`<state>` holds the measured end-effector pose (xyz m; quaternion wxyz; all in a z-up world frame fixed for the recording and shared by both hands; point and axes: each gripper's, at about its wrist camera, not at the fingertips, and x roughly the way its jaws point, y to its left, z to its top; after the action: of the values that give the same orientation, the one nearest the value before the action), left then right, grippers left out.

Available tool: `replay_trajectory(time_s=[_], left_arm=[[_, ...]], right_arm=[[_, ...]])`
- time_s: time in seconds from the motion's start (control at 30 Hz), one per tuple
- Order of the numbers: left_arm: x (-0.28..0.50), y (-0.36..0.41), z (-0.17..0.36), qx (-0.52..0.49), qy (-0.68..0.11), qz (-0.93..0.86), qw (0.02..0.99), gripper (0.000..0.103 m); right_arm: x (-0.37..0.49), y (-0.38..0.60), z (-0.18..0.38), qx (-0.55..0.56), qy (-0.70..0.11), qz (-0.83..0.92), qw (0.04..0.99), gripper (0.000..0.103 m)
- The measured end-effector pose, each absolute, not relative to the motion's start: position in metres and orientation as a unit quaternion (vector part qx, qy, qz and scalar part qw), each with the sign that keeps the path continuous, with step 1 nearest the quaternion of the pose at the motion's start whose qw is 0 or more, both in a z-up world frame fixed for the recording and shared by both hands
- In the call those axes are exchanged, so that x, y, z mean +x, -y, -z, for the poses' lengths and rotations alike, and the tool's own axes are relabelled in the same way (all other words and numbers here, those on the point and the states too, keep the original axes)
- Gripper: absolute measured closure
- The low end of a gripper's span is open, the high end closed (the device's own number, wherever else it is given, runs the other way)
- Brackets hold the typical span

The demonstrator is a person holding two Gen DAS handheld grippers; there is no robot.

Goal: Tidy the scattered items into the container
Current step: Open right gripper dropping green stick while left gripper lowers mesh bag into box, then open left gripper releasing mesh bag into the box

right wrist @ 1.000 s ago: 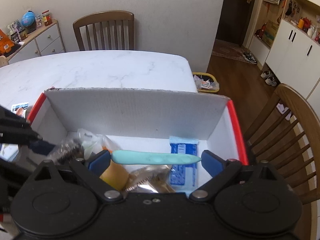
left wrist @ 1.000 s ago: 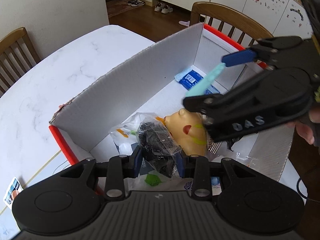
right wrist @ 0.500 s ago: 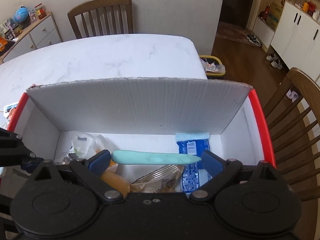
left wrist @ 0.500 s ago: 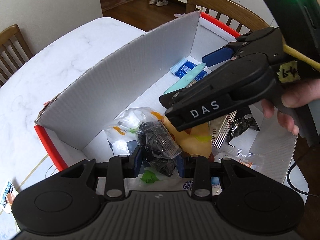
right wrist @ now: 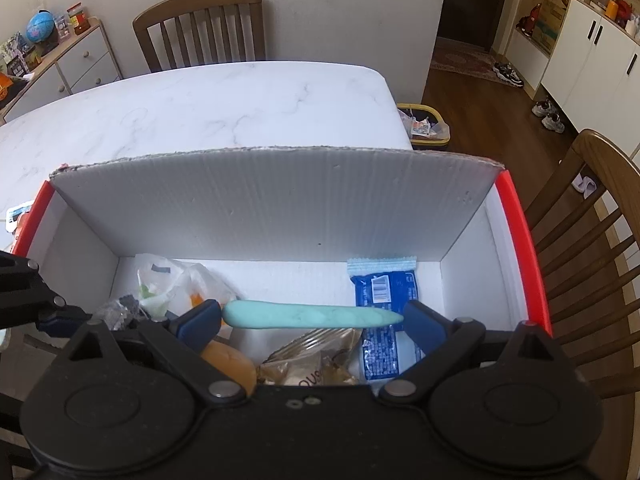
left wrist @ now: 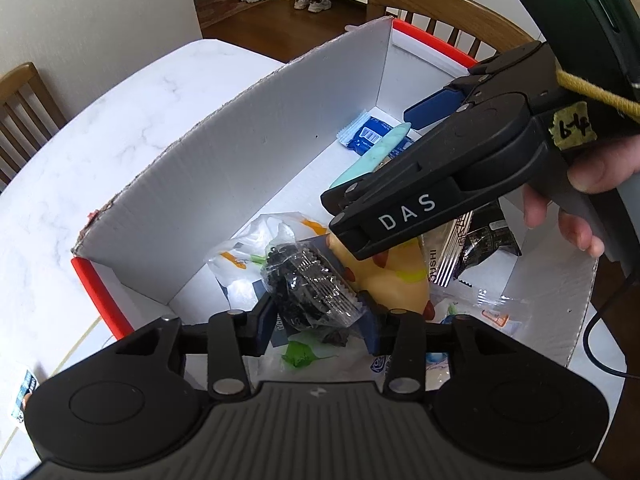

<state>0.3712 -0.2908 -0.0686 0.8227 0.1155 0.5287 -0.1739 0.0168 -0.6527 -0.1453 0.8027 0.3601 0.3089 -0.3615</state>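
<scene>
A white cardboard box with red rims (left wrist: 248,168) (right wrist: 280,216) stands on the marble table. My left gripper (left wrist: 316,320) is shut on a clear bag of black pieces (left wrist: 312,284), held over the box's near end. My right gripper (right wrist: 312,318) holds a teal stick (right wrist: 312,316) (left wrist: 372,156) crosswise between its blue pads, over the middle of the box; it also shows in the left wrist view (left wrist: 440,184). Inside lie a yellow toy (left wrist: 392,280), a blue packet (right wrist: 384,296) and several snack bags.
A small card (left wrist: 24,394) lies on the table left of the box. Wooden chairs (right wrist: 204,28) stand around the table. A yellow basket (right wrist: 424,128) sits on the floor past the table's far edge. The box's tall flap (right wrist: 272,200) stands upright.
Both grippers have moved lower and further over the box with their items still held. The right gripper has come closer to the left one.
</scene>
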Motion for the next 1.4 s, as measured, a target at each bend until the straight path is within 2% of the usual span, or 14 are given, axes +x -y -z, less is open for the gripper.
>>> replay_trajectory(time_s=[0.17, 0.27, 0.33, 0.37, 0.57, 0.6, 0.73, 1.4], left_arm=[[0.369, 0.289, 0.063, 0.104, -0.523, 0.176, 0.827, 0.054], [0.365, 0.290, 0.058, 0.102, -0.517, 0.186, 0.829, 0.039], [0.363, 0.294, 0.056, 0.100, -0.515, 0.196, 0.829, 0.015], [0.361, 0.295, 0.055, 0.101, -0.515, 0.193, 0.829, 0.012], [0.358, 0.288, 0.053, 0.077, -0.511, 0.183, 0.836, 0.010], [0.358, 0.287, 0.052, 0.072, -0.511, 0.180, 0.838, 0.006], [0.356, 0.284, 0.047, 0.062, -0.505, 0.182, 0.842, 0.001], [0.311, 0.269, 0.006, 0.030, -0.464, 0.194, 0.864, 0.001]], right_arm=[[0.015, 0.652, 0.143, 0.364, -0.308, 0.362, 0.801, 0.005], [0.013, 0.650, 0.141, 0.363, -0.308, 0.364, 0.801, 0.005], [0.012, 0.648, 0.139, 0.358, -0.302, 0.369, 0.803, 0.005], [0.011, 0.648, 0.139, 0.359, -0.300, 0.371, 0.802, 0.005], [0.000, 0.649, 0.136, 0.375, -0.277, 0.385, 0.797, 0.004], [-0.001, 0.649, 0.136, 0.378, -0.275, 0.383, 0.797, 0.004], [-0.003, 0.647, 0.133, 0.378, -0.274, 0.387, 0.795, 0.003], [-0.024, 0.602, 0.093, 0.354, -0.252, 0.410, 0.802, 0.003]])
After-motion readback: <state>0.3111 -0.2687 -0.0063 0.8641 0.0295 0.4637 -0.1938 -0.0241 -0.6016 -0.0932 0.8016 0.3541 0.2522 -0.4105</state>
